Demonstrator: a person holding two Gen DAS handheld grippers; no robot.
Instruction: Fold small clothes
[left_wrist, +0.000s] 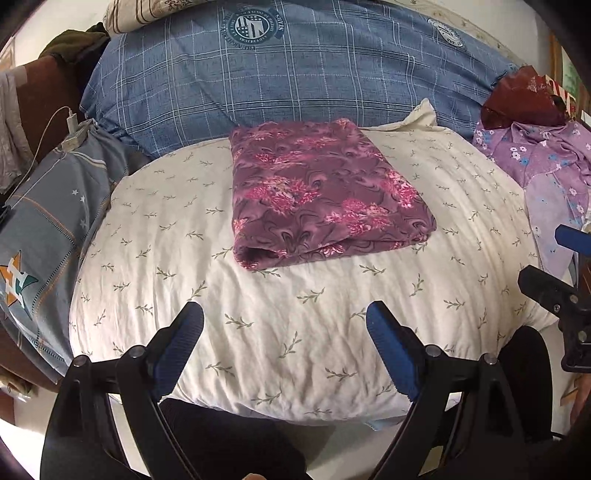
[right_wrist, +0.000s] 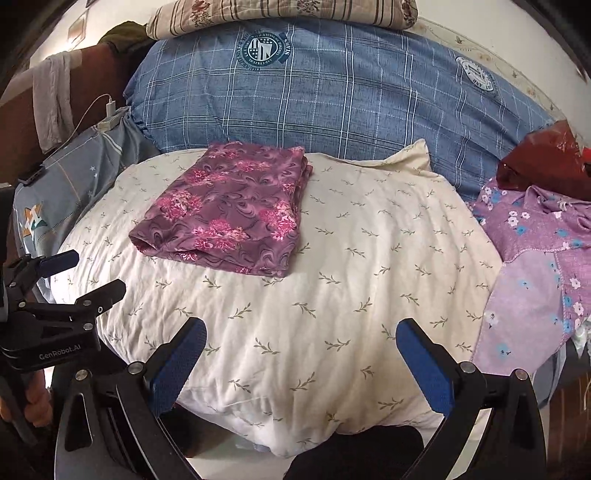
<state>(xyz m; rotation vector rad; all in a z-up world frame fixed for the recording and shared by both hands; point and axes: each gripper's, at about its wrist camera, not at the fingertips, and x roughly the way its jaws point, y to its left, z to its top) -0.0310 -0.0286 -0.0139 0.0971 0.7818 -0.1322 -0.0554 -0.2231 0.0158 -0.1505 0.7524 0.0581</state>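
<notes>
A bed fills both views, its working area a cream quilt (left_wrist: 280, 332) printed with small green sprigs, backed by a big blue plaid duvet roll (left_wrist: 295, 81). Going from the left edge: a grey-blue pillowcase (left_wrist: 48, 229) with a star emblem lies beside the quilt, with a white charger (left_wrist: 74, 133) and its cable at the far end of it. Next, toward the middle and far side of the quilt, sits the folded maroon floral garment (left_wrist: 321, 195), a neat rectangle with its rounded fold edge facing the camera and its long axis running away toward the duvet. At the right edge an unfolded lilac floral garment (right_wrist: 535, 266) lies crumpled, half on the quilt's edge, with a dark red plastic bag (right_wrist: 543, 162) just behind it. The left gripper (left_wrist: 284, 332) hangs over the near part of the quilt with its blue pads spread wide and nothing between them; the right gripper (right_wrist: 301, 350) is likewise released and empty. The maroon piece looks finished, so the next move most likely turns on the lilac garment: it lies to the right of both grippers, and the right gripper is clearly the nearer one, the cloth's lower hem just beside its right finger in the right wrist view.
</notes>
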